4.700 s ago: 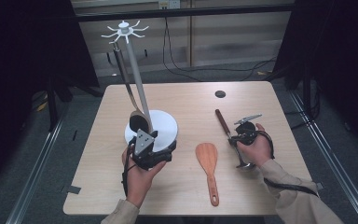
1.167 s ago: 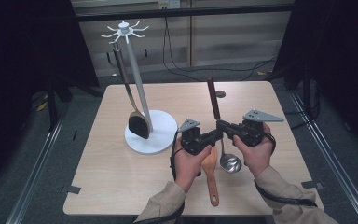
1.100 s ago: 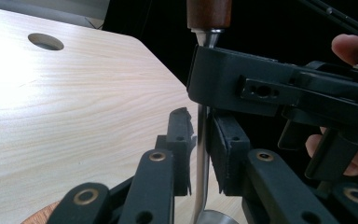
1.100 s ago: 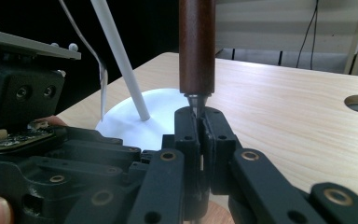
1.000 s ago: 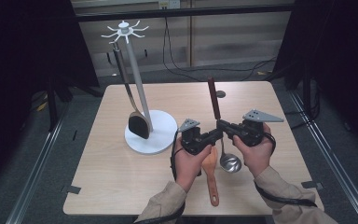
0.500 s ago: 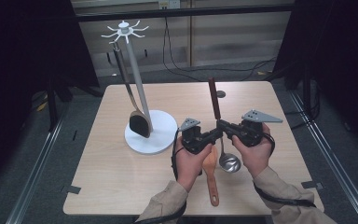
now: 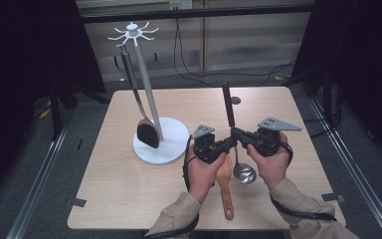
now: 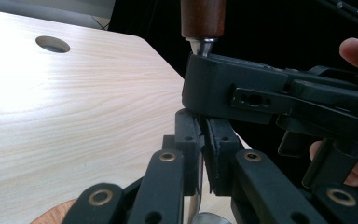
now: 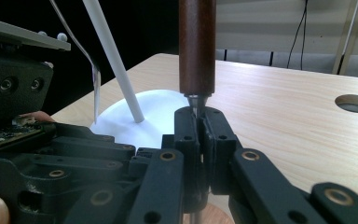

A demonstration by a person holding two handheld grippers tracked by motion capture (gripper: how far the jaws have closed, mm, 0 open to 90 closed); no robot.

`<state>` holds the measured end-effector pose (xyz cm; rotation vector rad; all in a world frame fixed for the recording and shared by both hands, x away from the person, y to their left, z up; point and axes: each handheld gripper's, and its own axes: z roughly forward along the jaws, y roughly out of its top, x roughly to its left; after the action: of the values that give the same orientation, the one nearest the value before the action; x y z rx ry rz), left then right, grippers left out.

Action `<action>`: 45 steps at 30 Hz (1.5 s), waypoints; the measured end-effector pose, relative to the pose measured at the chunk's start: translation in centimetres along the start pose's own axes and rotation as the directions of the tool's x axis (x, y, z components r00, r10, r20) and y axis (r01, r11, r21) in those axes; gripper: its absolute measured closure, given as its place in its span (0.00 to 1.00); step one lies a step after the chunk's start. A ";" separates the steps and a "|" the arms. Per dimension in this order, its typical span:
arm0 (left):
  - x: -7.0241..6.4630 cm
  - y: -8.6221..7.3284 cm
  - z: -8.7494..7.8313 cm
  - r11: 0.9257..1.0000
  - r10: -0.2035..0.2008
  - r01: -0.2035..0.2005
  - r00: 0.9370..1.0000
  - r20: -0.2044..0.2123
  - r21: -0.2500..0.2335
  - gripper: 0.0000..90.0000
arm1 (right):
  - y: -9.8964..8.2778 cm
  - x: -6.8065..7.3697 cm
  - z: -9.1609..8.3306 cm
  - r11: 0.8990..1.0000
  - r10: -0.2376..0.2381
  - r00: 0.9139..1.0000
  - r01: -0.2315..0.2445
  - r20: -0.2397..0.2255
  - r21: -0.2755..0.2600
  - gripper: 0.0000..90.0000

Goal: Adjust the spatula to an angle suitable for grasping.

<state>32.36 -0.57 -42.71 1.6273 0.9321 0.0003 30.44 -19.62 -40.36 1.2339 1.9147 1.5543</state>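
A ladle [image 7: 236, 149] is held upright above the middle of the desk [image 7: 278, 104], its brown wooden handle pointing up and its steel bowl hanging low over the desk, just beside the wooden spatula [image 7: 225, 184]. The left tongs [image 7: 227, 145] and the right tongs [image 7: 238, 135] meet nose to nose at the ladle's thin metal shank. In the right gripper view the right tongs [image 9: 201, 140] are seen pressed shut on the shank just under the wooden handle [image 9: 196, 46]. In the left gripper view the left tongs [image 8: 203, 154] are closed to a narrow slit with a metal strip between them, and they appear to grip the shank a little lower, though the contact is partly hidden by the other gripper's body.

The spatula lies flat, its handle end close to the near edge of the desk. A white utensil stand [image 7: 151, 114] is set on the left half, well apart from the hands, with a dark turner [image 7: 139, 112] hung from one of its hooks. The right side and far part of the desk are left bare apart from a round cable hole [image 7: 235, 100] near the far edge.
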 end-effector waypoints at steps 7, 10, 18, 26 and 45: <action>0.1 0.1 -0.4 1.000 0.011 -0.011 1.000 -0.025 0.008 0.95 | 0.0 -0.1 0.0 1.000 0.020 1.000 -0.020 -0.011 -0.011 0.84; 0.5 0.2 -0.8 1.000 0.007 -0.007 1.000 -0.023 0.003 0.95 | 0.1 -0.3 -0.2 0.999 0.028 1.000 -0.028 0.007 -0.033 0.72; 1.4 1.1 -2.7 1.000 0.006 -0.007 0.999 -0.035 -0.020 0.95 | -0.2 -1.3 -0.3 0.999 0.012 0.999 -0.011 0.041 -0.036 0.50; 2.1 1.5 -4.6 0.999 0.028 -0.029 0.999 -0.028 -0.028 0.95 | -1.0 -2.4 0.1 1.000 -0.018 0.997 0.018 0.080 -0.003 0.33; 3.4 3.0 -8.6 0.991 0.102 -0.100 0.995 0.022 -0.090 0.95 | -2.1 -2.8 1.1 0.996 -0.052 0.998 0.049 0.043 0.071 0.18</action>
<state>32.33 8.53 -39.25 1.5866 0.8176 0.0887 31.94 -21.27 -43.23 1.2285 1.9713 1.4342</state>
